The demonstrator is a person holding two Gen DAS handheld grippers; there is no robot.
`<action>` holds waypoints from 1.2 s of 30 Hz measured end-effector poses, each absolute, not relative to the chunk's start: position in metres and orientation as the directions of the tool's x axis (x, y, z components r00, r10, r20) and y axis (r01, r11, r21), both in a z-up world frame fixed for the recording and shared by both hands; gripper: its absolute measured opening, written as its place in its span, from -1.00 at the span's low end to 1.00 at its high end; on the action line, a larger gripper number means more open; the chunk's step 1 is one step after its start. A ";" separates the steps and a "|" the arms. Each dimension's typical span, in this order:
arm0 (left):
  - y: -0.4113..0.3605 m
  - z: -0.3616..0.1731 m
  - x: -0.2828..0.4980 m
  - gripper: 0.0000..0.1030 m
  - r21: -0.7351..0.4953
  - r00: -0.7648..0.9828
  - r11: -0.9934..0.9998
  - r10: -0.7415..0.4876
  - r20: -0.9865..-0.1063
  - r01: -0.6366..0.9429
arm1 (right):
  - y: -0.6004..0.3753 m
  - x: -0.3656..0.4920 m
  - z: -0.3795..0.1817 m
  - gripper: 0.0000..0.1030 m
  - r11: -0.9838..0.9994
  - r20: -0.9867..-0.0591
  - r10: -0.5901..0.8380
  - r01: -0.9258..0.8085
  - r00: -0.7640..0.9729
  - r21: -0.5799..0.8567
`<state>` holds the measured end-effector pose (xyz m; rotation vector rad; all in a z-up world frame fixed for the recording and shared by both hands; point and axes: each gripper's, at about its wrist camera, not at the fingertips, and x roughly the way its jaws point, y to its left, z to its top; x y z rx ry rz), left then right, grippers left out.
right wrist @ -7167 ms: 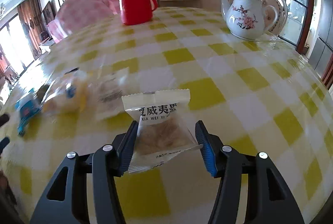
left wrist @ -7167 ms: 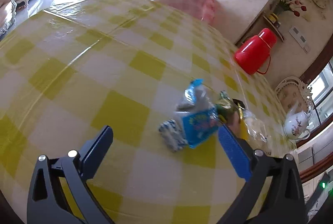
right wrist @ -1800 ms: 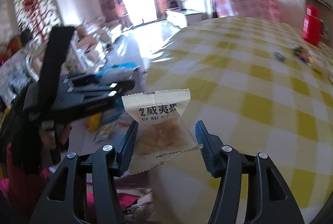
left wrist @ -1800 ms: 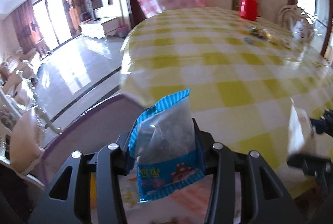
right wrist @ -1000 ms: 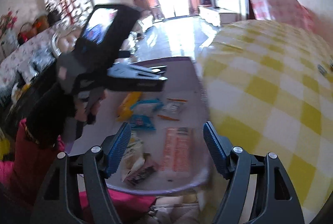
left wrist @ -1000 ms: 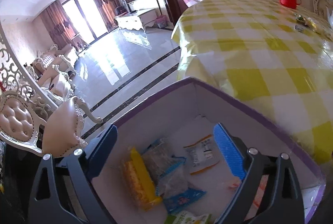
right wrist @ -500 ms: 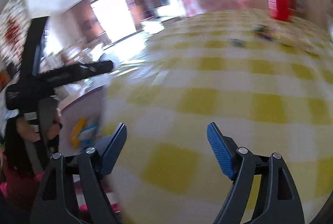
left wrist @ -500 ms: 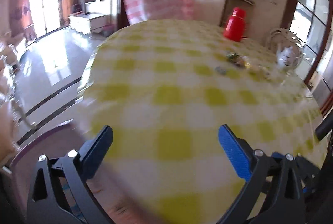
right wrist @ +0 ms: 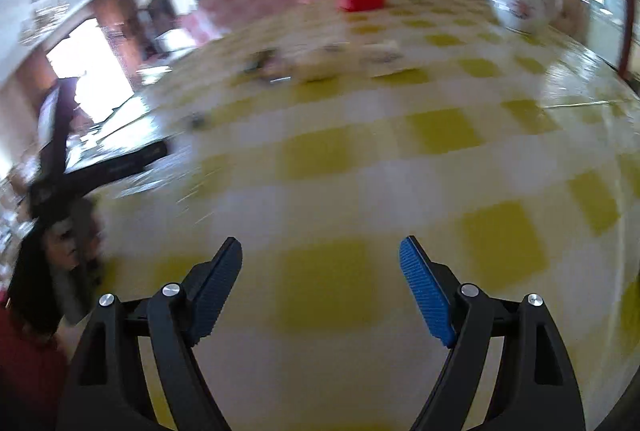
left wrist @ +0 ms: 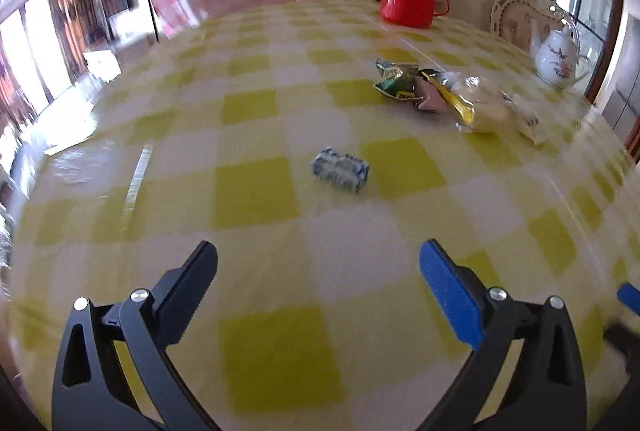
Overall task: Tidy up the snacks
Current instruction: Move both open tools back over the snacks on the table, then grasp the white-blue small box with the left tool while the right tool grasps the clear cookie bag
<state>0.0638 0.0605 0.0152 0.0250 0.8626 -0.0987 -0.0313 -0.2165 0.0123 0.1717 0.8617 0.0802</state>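
Over the checked table (left wrist: 256, 191), both the left gripper (left wrist: 318, 267) and right gripper (right wrist: 320, 263) gape empty (snacks (left wrist: 452, 95) lie well ahead).

home dining room: checked tablecloth (left wrist: 256, 191), teapot (left wrist: 558, 61)

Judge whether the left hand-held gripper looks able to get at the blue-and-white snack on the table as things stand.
Probably yes. The left hand-held gripper is open and empty, and the blue-and-white snack lies alone on bare tablecloth ahead of it, apart from the snack pile.
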 end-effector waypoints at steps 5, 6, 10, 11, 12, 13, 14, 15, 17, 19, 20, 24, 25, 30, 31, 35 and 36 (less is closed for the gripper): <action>0.058 0.005 0.105 0.96 -0.065 0.602 0.994 -0.106 -0.791 0.089 | -0.248 0.030 0.003 0.54 0.978 -0.768 0.073 0.104 0.637 0.179; 0.057 0.002 0.111 0.96 -0.057 0.586 0.995 -0.095 -0.805 0.083 | -0.252 0.039 0.002 0.54 0.977 -0.768 0.065 0.114 0.637 0.178; 0.038 -0.002 0.119 0.97 0.041 0.574 0.993 -0.033 -0.818 0.115 | -0.260 0.089 0.001 0.54 0.982 -0.775 0.022 0.132 0.631 0.136; 0.038 -0.003 0.120 0.97 0.029 0.571 0.993 -0.041 -0.820 0.114 | -0.262 0.099 0.000 0.54 0.983 -0.776 0.015 0.133 0.630 0.126; 0.040 -0.003 0.120 0.97 0.020 0.572 0.994 -0.047 -0.819 0.112 | -0.262 0.114 0.000 0.54 0.985 -0.777 -0.002 0.137 0.629 0.109; 0.039 -0.003 0.121 0.97 0.020 0.572 0.994 -0.047 -0.819 0.111 | -0.261 0.124 0.000 0.54 0.986 -0.779 -0.012 0.138 0.627 0.096; 0.039 -0.004 0.121 0.97 0.026 0.571 0.994 -0.042 -0.820 0.111 | -0.260 0.135 0.000 0.54 0.987 -0.782 -0.015 0.133 0.623 0.088; 0.040 -0.004 0.121 0.97 0.025 0.572 0.994 -0.043 -0.819 0.110 | -0.257 0.148 -0.002 0.54 0.990 -0.788 -0.007 0.117 0.616 0.083; 0.040 -0.004 0.121 0.97 0.022 0.572 0.994 -0.044 -0.819 0.108 | -0.251 0.166 -0.003 0.55 0.993 -0.794 -0.005 0.097 0.608 0.067; 0.041 -0.004 0.120 0.97 0.022 0.572 0.994 -0.043 -0.819 0.107 | -0.244 0.180 -0.003 0.55 0.996 -0.797 -0.014 0.079 0.604 0.042; 0.042 -0.003 0.119 0.97 0.023 0.572 0.994 -0.043 -0.819 0.107 | -0.241 0.186 -0.003 0.55 0.997 -0.798 -0.018 0.074 0.602 0.033; 0.043 -0.002 0.118 0.97 0.021 0.573 0.994 -0.043 -0.819 0.106 | -0.242 0.203 -0.002 0.54 0.997 -0.799 -0.020 0.071 0.601 0.029; 0.043 -0.002 0.118 0.97 0.021 0.573 0.994 -0.043 -0.819 0.106 | -0.241 0.203 -0.002 0.54 0.997 -0.798 -0.016 0.068 0.603 0.032; 0.044 -0.002 0.118 0.97 0.016 0.574 0.994 -0.048 -0.818 0.106 | -0.245 0.183 0.002 -0.77 0.997 -0.775 0.020 0.045 0.632 0.063; 0.044 -0.002 0.119 0.97 0.010 0.575 0.994 -0.053 -0.817 0.105 | -0.247 0.178 0.002 -0.77 0.997 -0.776 0.014 0.049 0.631 0.058; 0.043 -0.003 0.119 0.97 0.024 0.573 0.994 -0.040 -0.818 0.103 | -0.264 0.158 0.004 -0.55 0.996 -0.796 -0.018 0.080 0.605 0.038; 0.043 -0.003 0.119 0.97 0.023 0.574 0.994 -0.041 -0.818 0.103 | -0.273 0.158 0.005 -0.44 0.990 -0.799 0.021 0.097 0.602 0.099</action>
